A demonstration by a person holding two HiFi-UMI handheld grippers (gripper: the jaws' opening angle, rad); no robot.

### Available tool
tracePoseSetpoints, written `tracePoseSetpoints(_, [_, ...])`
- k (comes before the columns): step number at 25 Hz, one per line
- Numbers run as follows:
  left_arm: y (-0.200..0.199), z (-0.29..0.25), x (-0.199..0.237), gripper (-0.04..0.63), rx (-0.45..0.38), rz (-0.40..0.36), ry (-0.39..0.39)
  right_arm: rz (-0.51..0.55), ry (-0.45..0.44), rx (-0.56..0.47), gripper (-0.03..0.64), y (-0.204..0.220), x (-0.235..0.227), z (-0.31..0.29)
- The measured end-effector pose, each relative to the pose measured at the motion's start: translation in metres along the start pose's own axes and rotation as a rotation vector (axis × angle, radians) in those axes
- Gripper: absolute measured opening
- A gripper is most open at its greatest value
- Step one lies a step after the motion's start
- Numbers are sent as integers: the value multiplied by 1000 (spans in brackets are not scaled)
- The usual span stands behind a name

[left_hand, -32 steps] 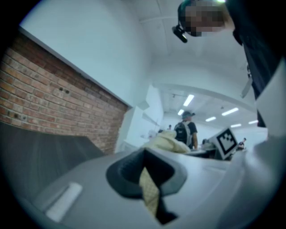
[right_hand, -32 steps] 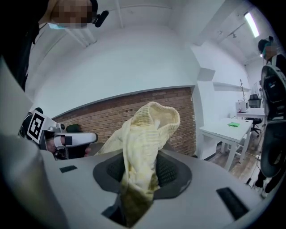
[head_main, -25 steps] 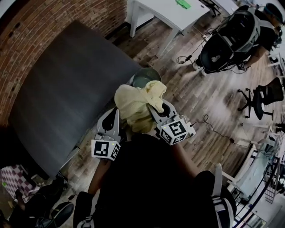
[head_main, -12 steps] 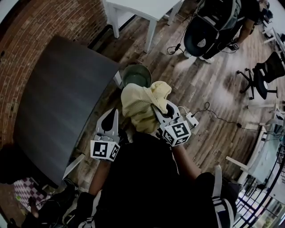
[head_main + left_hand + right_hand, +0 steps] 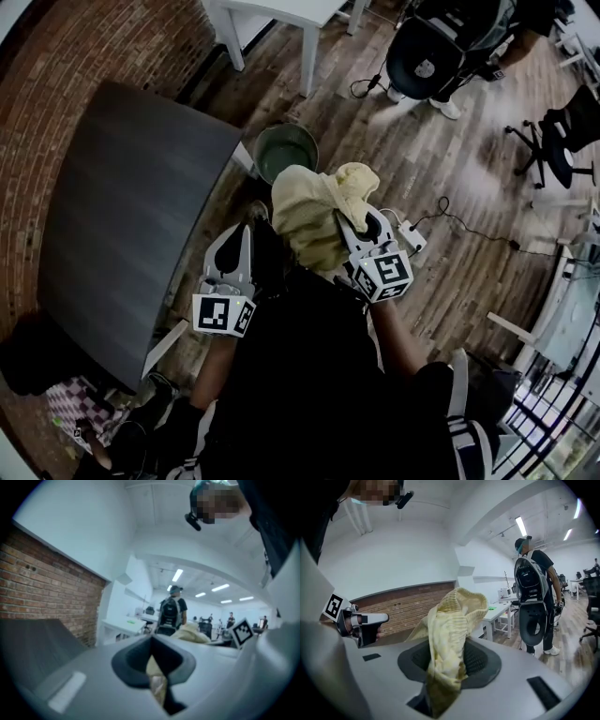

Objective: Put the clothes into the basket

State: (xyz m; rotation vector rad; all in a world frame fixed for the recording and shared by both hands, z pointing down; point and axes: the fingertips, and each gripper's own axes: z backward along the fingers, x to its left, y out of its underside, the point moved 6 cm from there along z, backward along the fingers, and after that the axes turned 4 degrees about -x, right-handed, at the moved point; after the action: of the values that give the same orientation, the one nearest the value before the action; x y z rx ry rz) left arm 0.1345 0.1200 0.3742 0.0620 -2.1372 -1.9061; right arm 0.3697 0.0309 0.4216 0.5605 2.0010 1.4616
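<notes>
In the head view we see the right gripper with its jaws clamped on a yellow cloth. The cloth is held up near the basket but not in it. The basket stands on the floor at the tabletop corner. The left gripper is just beside the cloth.

In the left gripper view we find its jaws closed together, gripping nothing.

In the right gripper view we see the cloth bunched between the pads and spilling over them.

The garment is pale yellow ribbed knit cloth, soft and matt. The right gripper has smooth matt grey plastic shells; its pads are black and finely dimpled. The table top is dark, smooth and matt. The wall is rough red brick. The floor is wood plank with a slight sheen. The basket has a smooth grey-green wall.
</notes>
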Motion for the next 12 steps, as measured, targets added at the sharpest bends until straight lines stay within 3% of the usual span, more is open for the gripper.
tracePoseSetpoints(12, [4,-71,25,5,2,25,58,-33,57,26,129,-1,-27,-46])
